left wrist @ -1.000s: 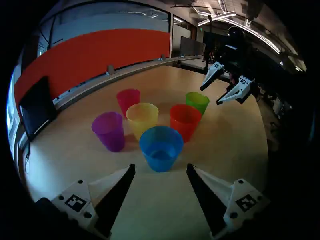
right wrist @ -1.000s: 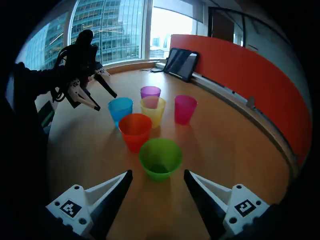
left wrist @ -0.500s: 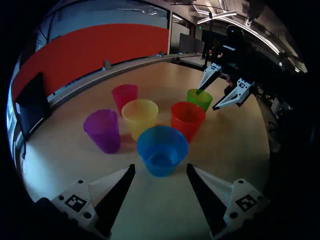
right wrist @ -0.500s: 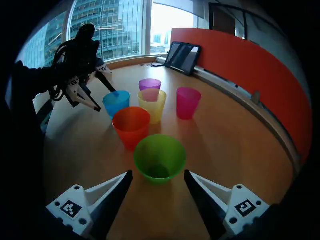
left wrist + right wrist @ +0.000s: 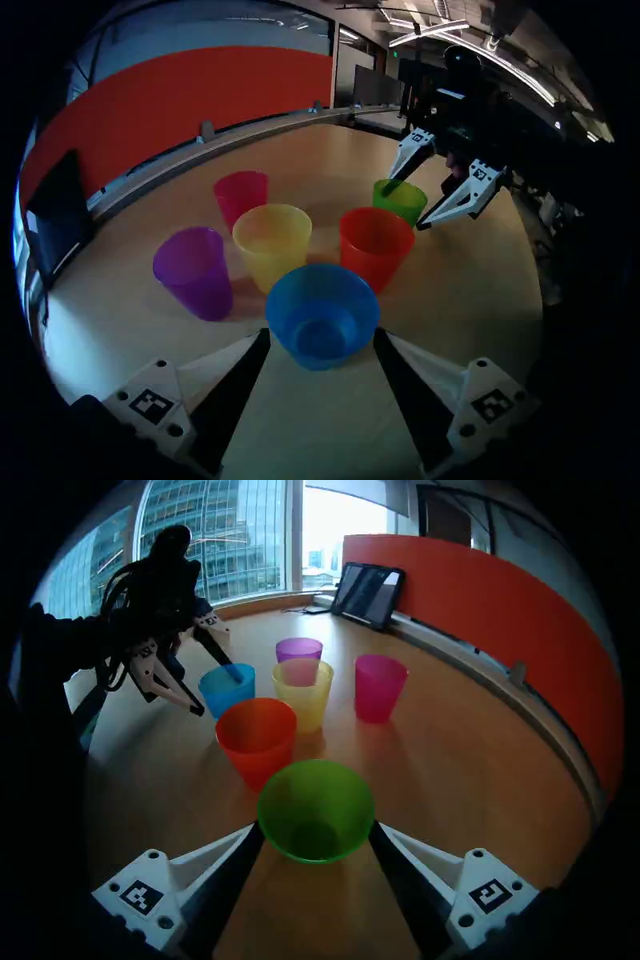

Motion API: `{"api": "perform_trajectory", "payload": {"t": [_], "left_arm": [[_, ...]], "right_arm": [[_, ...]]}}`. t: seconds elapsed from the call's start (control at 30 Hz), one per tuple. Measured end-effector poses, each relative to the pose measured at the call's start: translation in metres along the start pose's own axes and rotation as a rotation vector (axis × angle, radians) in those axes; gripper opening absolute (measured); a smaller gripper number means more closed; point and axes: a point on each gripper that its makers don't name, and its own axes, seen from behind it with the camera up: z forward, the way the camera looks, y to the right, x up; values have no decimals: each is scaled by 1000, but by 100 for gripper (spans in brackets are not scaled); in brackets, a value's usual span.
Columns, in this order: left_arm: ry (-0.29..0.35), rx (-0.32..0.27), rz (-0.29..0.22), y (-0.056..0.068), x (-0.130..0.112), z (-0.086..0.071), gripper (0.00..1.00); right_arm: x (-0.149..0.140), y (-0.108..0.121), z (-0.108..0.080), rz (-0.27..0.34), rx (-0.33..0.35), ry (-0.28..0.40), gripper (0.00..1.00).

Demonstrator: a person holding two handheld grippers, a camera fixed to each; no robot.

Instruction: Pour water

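- My left gripper [image 5: 320, 330] stands open, flanking the blue cup [image 5: 322, 324], bottom centre; bare table [image 5: 480, 280] at right.
- My right gripper [image 5: 315, 825], open too, flanks the green cup [image 5: 315, 808] (contents unclear), bottom centre.

Blue cup [image 5: 322, 326], green cup [image 5: 315, 810], orange cup [image 5: 256, 740]: translucent plastic, smooth, rims faintly glossy. Yellow cup [image 5: 272, 244], purple cup [image 5: 192, 270] and pink cup [image 5: 239, 196] looked the same thin see-through plastic. Table [image 5: 472, 272] was a wood-grain top, smooth, satin sheen carrying soft reflections. Fingers [image 5: 204, 372] of the left gripper [image 5: 320, 331] and right gripper [image 5: 315, 826] appeared hard matt plastic, white shells with black inner faces. Orange wall panel [image 5: 160, 96] was matt; window glass [image 5: 216, 536] glossy.
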Motion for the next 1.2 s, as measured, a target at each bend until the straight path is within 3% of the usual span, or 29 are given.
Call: {"api": "perform_trajectory", "payload": {"t": [0.73, 0.93, 1.2], "left_arm": [[11, 5, 14, -2, 8, 14, 95], [0, 14, 21, -2, 4, 16, 85], [1, 10, 9, -2, 4, 16, 84]], "right_arm": [[11, -2, 5, 3, 10, 34, 100], [10, -1, 6, 0, 8, 34, 100], [7, 1, 10, -4, 3, 31, 93]]}}
